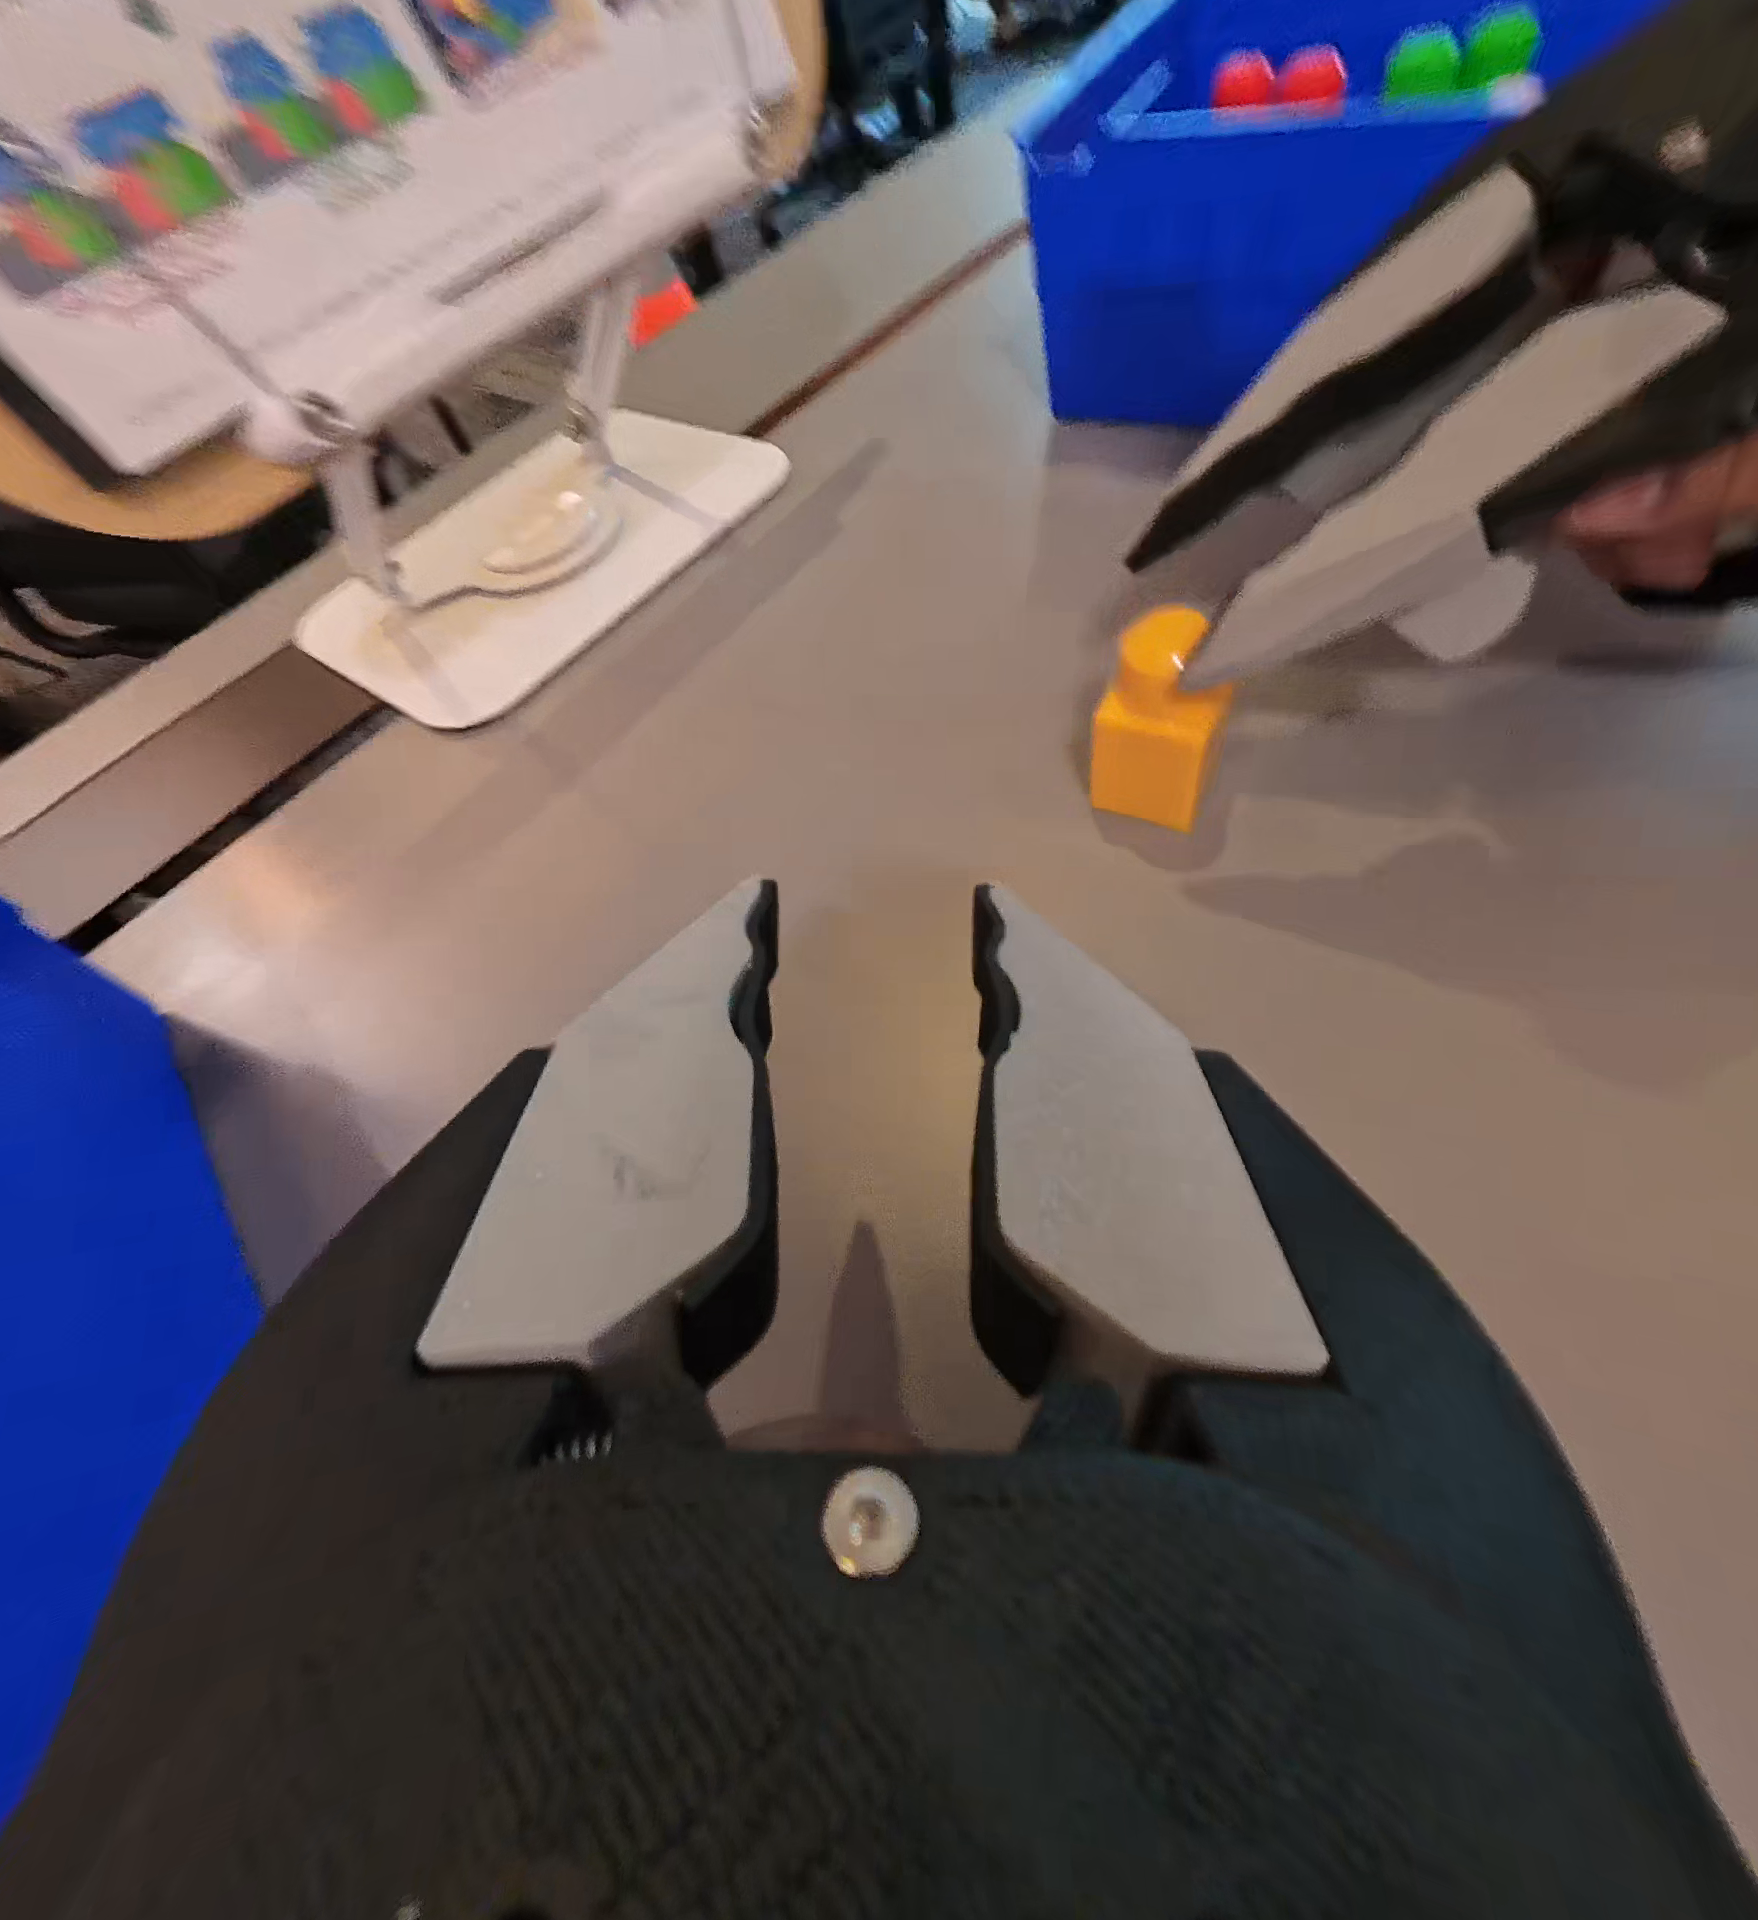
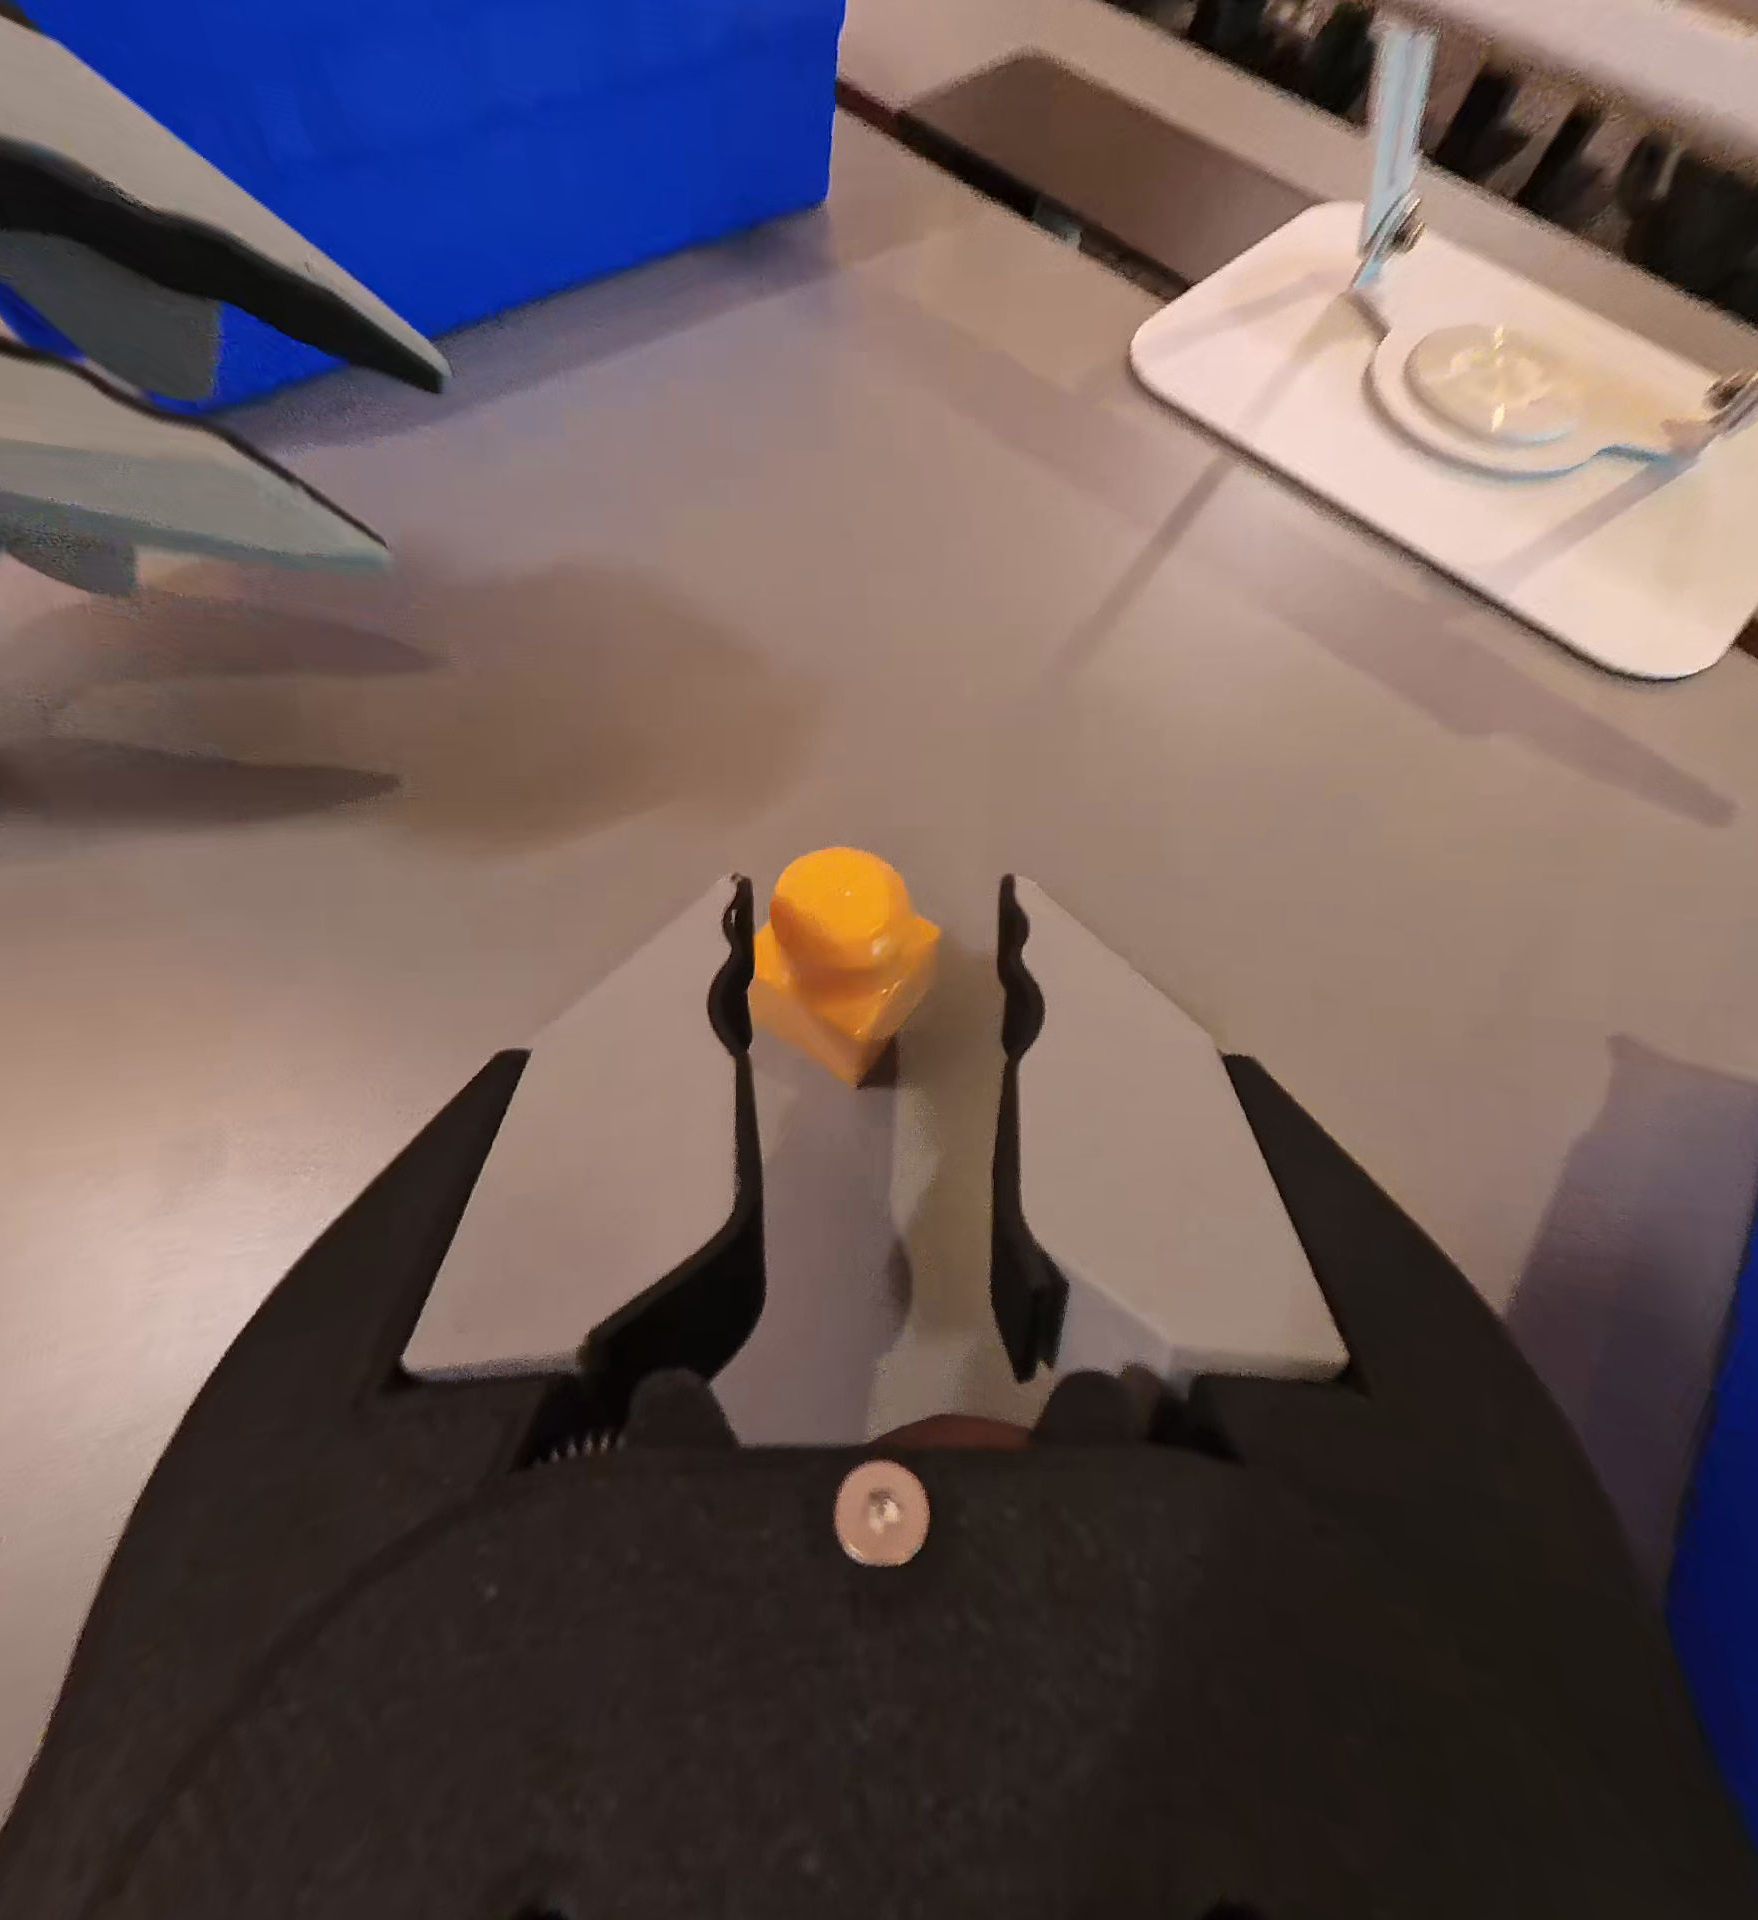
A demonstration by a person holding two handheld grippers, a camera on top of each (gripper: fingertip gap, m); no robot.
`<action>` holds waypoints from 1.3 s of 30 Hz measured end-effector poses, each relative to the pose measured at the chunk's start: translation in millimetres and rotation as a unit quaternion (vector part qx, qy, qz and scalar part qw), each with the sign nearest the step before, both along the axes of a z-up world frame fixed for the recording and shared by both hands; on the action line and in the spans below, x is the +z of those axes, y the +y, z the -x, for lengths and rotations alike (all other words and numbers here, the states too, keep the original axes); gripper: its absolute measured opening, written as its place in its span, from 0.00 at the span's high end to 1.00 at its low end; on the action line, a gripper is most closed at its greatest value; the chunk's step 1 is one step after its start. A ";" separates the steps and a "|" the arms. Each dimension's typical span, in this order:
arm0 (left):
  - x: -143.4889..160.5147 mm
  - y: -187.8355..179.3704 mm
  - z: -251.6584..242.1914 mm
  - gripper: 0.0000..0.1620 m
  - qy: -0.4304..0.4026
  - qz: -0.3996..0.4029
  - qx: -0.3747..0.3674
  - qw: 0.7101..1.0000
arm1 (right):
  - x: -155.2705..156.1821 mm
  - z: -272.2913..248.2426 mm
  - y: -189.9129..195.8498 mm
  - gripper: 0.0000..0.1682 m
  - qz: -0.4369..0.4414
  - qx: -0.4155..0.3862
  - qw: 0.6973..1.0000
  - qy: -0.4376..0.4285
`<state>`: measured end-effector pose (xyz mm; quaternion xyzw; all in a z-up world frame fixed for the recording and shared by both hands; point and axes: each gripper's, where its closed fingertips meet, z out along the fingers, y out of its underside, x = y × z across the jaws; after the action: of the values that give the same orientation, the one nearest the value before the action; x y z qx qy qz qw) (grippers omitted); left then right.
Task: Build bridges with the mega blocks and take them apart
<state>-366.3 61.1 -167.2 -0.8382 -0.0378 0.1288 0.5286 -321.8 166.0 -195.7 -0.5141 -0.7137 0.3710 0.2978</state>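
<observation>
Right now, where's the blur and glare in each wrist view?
Left wrist view: the white instruction sheet on its stand and the blue plastic bin are motion-smeared; the small orange one-stud block is soft. Right wrist view: the block is sharp with a glint on its stud; the left gripper is smeared.

A grey worktop (image 1: 646, 831) fills most of both views. A white stand (image 1: 542, 561) sits on it, ahead and to the left of the left gripper. The stand holds up a white picture sheet (image 1: 283, 208), tilted and blurry. In the right wrist view, the stand's flat base (image 2: 1477, 499) lies ahead and to the right of the right gripper.
</observation>
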 end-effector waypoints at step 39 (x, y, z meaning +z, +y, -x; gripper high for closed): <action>-69.2 -179.8 309.4 0.48 -0.083 0.287 0.410 0.862 | 47.3 -7.6 -22.3 0.74 0.001 0.030 0.993 0.111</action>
<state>-675.7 -118.8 -236.4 -0.8692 -0.3830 0.2694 0.1589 -314.2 143.7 -148.4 -0.4484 -0.6912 0.4351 0.3631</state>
